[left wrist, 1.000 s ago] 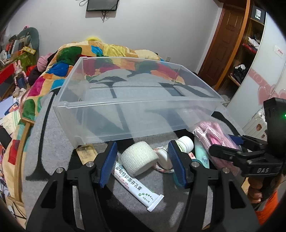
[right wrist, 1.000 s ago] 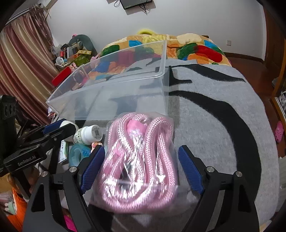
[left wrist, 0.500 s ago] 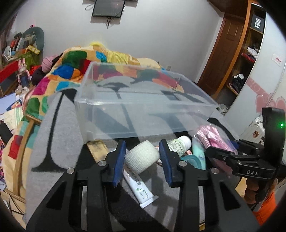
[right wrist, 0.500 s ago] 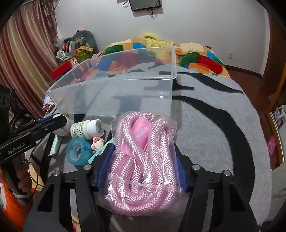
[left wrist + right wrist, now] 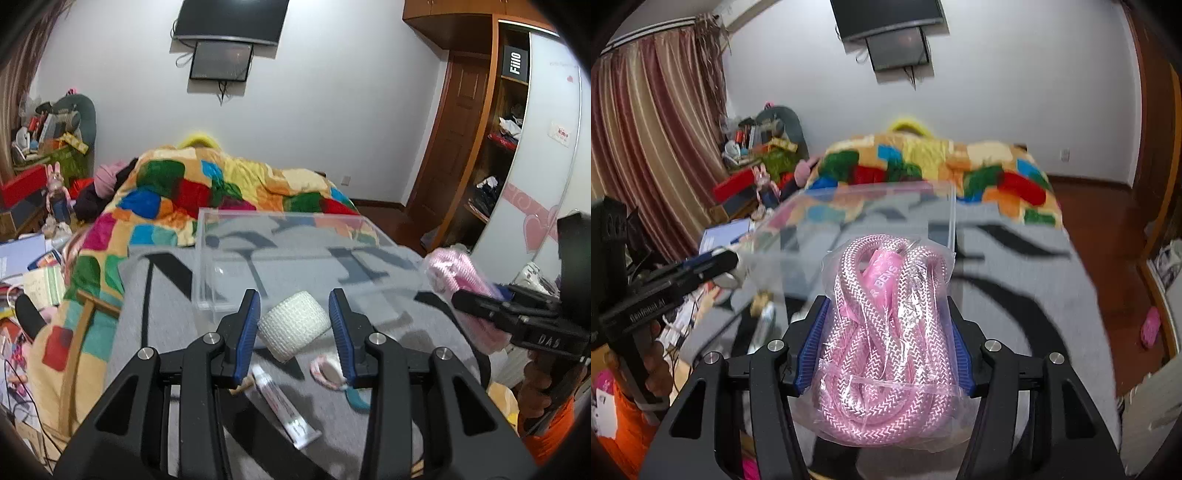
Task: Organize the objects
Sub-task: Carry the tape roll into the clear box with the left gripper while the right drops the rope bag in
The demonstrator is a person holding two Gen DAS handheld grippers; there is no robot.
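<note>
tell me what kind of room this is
Most likely a lived-in bedroom: a bed under a colorful patchwork quilt, a wall-mounted TV, and a wooden wardrobe with open shelves beside the door.

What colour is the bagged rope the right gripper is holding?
Pink with a white woven zigzag pattern; the rope shows best in the right wrist view.

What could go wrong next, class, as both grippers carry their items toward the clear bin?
1. The white bandage roll sits tilted between the left gripper fingers, so it may slip out.
2. The right gripper squeezes the bagged pink rope through slick plastic, and most of the bag bulges beyond the fingers, so it could slide free.
3. Both grippers approach the clear bin together and may collide.
</note>
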